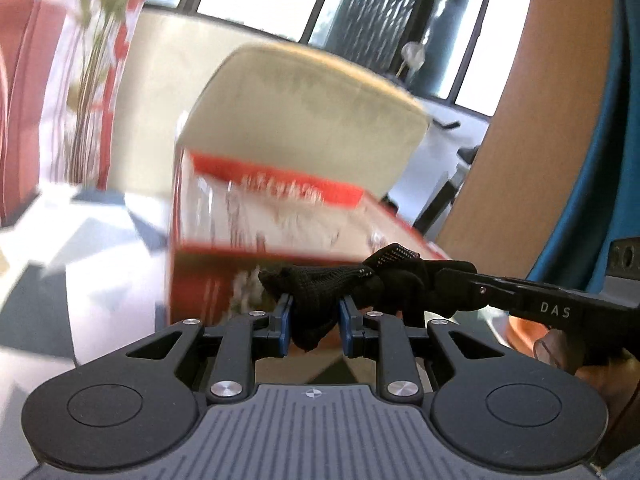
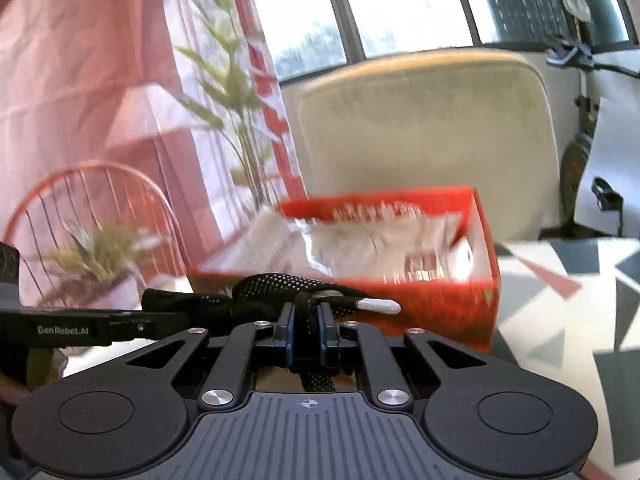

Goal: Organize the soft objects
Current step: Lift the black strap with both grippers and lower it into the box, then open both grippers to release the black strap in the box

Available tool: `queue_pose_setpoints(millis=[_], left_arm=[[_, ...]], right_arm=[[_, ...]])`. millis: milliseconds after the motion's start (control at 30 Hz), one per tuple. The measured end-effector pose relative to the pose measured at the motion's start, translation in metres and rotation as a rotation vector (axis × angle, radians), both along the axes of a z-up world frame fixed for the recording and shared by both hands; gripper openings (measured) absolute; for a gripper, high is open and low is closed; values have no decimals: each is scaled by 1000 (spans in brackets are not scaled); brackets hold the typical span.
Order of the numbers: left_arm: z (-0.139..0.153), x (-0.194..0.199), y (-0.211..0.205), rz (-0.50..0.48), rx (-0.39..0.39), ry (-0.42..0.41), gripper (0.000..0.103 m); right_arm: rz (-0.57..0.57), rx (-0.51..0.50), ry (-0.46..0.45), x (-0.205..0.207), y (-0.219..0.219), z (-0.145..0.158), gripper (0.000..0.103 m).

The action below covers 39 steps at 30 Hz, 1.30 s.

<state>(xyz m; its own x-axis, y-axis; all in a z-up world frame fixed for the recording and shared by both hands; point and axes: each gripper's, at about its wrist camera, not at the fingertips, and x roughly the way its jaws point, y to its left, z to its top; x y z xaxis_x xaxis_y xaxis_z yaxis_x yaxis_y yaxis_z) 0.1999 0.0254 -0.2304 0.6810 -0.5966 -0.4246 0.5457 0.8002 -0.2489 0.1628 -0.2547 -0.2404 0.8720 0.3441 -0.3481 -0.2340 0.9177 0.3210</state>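
**Observer:** What do you have in the left claw?

**Operator:** My left claw (image 1: 316,320) is pinched narrow on a black knit glove (image 1: 320,300). The fabric bunches between the blue pads (image 1: 285,324) and hangs a little below them. The same glove runs off to the right, where my other claw grips its far end.

**Observer:** And the right one?

**Operator:** The right claw (image 2: 307,334) is clamped tight on the glove (image 2: 280,284) too, a thin fold squeezed between its pads. One fingertip of the glove is pale grey (image 2: 378,305) and sticks out to the right. So the glove is stretched between both claws, up off the bench (image 2: 560,304).

**Observer:** What is behind it?

**Operator:** An open red box (image 2: 440,300) sits on the patterned bench just beyond the glove. Something white and crinkled lies inside, paper or plastic I think, but the blur keeps me from telling. Behind the box stands a beige chair back (image 2: 432,132). At left there is a leafy plant (image 2: 224,80) against a pink curtain (image 2: 80,60).
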Motion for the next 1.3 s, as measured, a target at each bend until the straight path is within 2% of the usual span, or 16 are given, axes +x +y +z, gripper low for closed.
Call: queue_pose_setpoints(millis=[133, 267, 467, 567, 733, 867, 967, 1133, 1200, 1233, 1267, 1300], left_arm=[[26, 10, -5, 0, -6, -67, 25], [48, 32, -14, -6, -10, -79, 25], [73, 65, -34, -30, 78, -154, 25], [75, 84, -41, -46, 76, -106, 25], [53, 111, -52, -108, 67, 67, 25], [30, 121, -57, -130, 66, 185, 25], [17, 127, -56, -126, 124, 234, 25], [8, 147, -43, -65, 139, 296, 26], [9, 151, -41, -42, 146, 309, 36], [10, 152, -39, -28, 139, 309, 49], [12, 152, -38, -18, 131, 297, 58], [18, 150, -36, -10, 124, 274, 58]], right_arm=[[6, -3, -55, 9, -4, 27, 10], [-11, -38, -81, 30, -9, 51, 10], [-42, -78, -65, 77, -17, 72, 10], [-56, -93, -49, 94, -20, 74, 10], [-82, -109, -4, 107, -26, 70, 10], [-84, -92, 117, 115, -37, 52, 10], [-67, -80, 213, 124, -40, 35, 10], [-43, -49, 327, 140, -35, 11, 10], [-38, -35, 362, 146, -31, 4, 10], [-37, -36, 372, 150, -29, 3, 10], [-35, -39, 381, 152, -28, 0, 10], [-31, -41, 390, 154, -25, -2, 10]])
